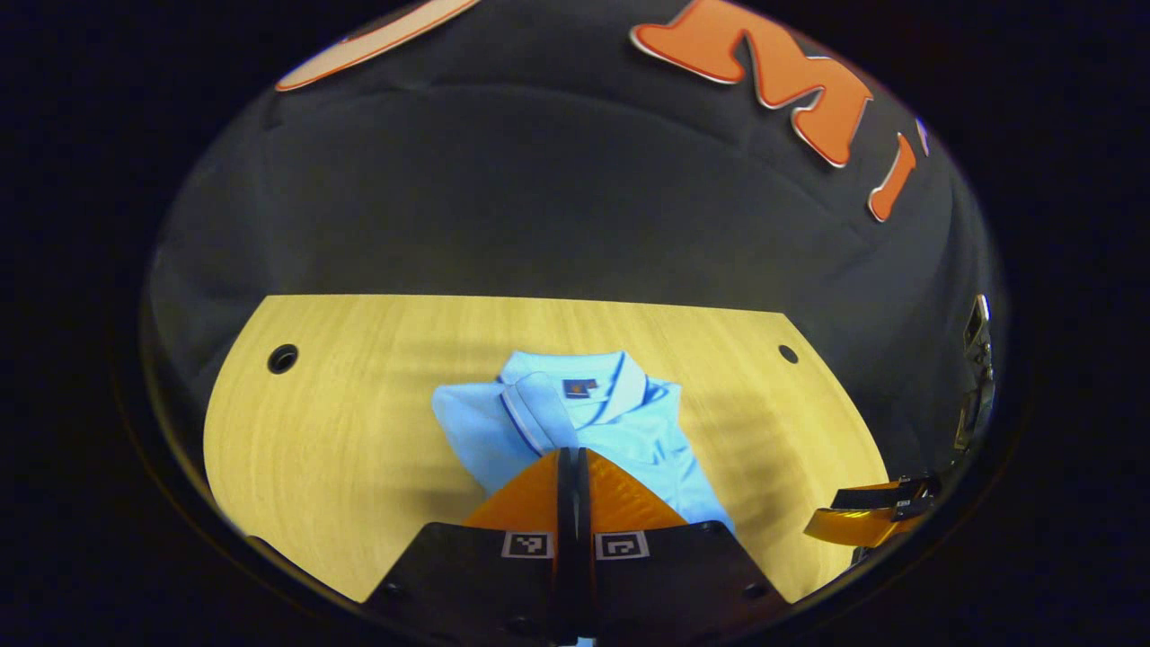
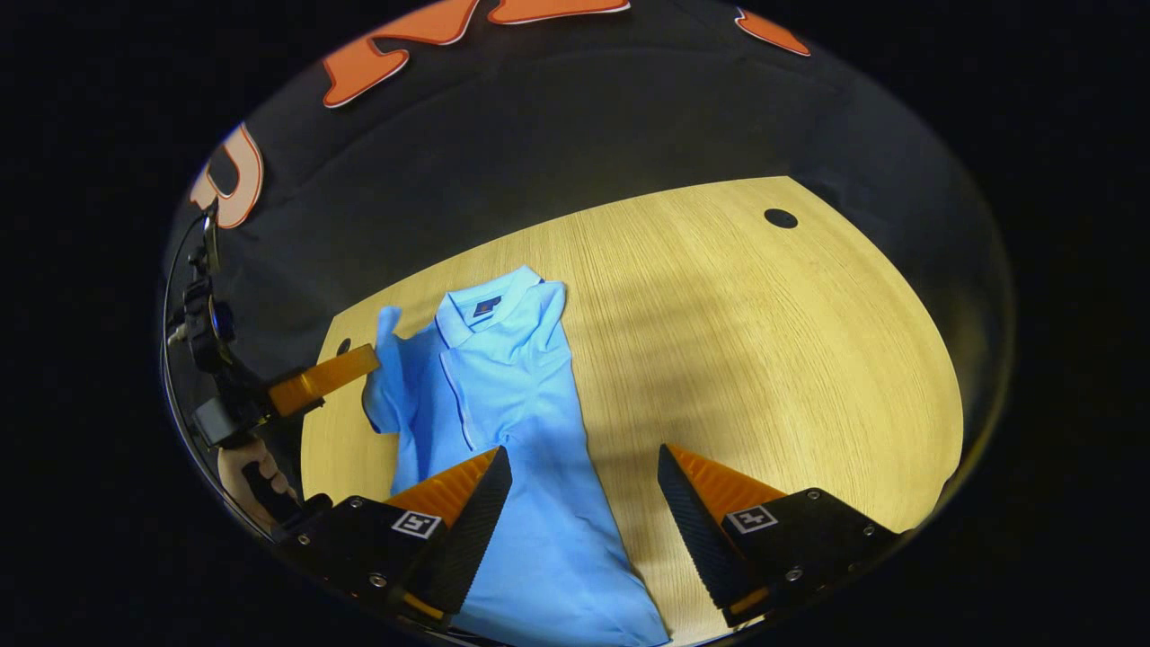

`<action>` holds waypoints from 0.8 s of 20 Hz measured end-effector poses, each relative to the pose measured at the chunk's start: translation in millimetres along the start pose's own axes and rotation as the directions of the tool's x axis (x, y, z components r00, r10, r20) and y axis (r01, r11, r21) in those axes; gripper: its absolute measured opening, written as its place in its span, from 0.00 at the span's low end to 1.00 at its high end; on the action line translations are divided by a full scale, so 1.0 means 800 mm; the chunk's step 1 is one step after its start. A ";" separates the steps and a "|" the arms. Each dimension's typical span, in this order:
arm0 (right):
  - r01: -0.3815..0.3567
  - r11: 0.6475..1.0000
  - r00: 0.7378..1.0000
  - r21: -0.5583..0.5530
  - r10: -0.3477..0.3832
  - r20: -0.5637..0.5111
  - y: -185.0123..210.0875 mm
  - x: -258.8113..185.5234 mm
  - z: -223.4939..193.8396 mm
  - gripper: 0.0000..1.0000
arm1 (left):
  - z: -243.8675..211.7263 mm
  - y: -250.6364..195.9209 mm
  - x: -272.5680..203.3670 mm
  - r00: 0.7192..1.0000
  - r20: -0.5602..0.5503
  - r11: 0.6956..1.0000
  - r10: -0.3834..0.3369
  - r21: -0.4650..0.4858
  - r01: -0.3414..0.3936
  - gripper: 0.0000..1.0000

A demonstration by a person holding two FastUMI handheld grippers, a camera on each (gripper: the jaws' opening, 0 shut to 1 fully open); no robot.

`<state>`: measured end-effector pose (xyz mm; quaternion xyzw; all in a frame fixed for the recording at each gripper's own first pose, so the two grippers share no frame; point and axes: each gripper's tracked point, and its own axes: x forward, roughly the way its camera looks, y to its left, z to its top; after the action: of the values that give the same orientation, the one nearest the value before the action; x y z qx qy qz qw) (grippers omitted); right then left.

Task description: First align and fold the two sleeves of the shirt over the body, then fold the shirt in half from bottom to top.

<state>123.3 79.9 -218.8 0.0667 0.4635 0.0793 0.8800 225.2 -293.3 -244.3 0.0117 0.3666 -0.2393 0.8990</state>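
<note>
A light blue polo shirt [image 1: 629, 440] lies collar-away on the wooden table [image 1: 359, 404]. In the left gripper view my left gripper [image 1: 572, 452] is shut, its tip at the shirt's sleeve [image 1: 539, 409], which is drawn in over the chest. The right gripper view shows that left gripper [image 2: 373, 358] pinching the raised sleeve [image 2: 386, 337] at the shirt's [image 2: 512, 377] left side. My right gripper [image 2: 584, 454] stands open above the shirt's lower right edge, one finger over cloth, the other over bare table [image 2: 764, 341]. It also appears at the left view's right edge as the right gripper [image 1: 862, 512].
Round holes [image 1: 282, 358] [image 1: 788, 353] mark the table's far corners, one hole [image 2: 780, 217] seen from the right. A hand [image 2: 247, 476] grips the left tool's handle. The black cloth wall rises behind the table.
</note>
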 end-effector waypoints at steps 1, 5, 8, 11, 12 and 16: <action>0.000 1.000 1.000 0.003 0.000 0.000 -0.003 -0.001 0.000 0.99 | -0.003 -0.015 0.008 1.000 -0.007 1.000 -0.013 0.010 0.013 0.05; 0.003 1.000 1.000 -0.006 -0.003 -0.006 -0.010 0.003 -0.007 0.99 | -0.021 -0.052 0.030 0.998 -0.061 1.000 -0.009 0.027 0.010 0.04; 0.001 1.000 1.000 -0.007 -0.001 -0.008 -0.014 0.001 -0.010 0.99 | -0.031 -0.068 0.038 0.997 -0.080 1.000 -0.009 0.009 0.010 0.05; -0.003 1.000 1.000 -0.015 0.003 -0.010 -0.015 0.000 -0.013 0.99 | -0.037 -0.076 0.036 0.995 -0.094 1.000 -0.011 0.001 0.011 0.22; -0.003 1.000 1.000 -0.018 0.003 -0.011 -0.016 -0.001 -0.014 0.99 | -0.038 -0.077 0.026 0.995 -0.097 1.000 -0.012 0.009 0.013 0.39; -0.001 0.999 1.000 -0.048 0.000 -0.025 -0.013 -0.014 -0.034 0.99 | -0.043 -0.067 -0.025 0.998 -0.064 0.999 0.017 0.049 -0.014 0.91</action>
<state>95.4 68.6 -226.7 0.0449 0.4724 0.0913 0.8755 167.3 -325.4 -247.7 0.0442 0.3891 -0.2409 0.8881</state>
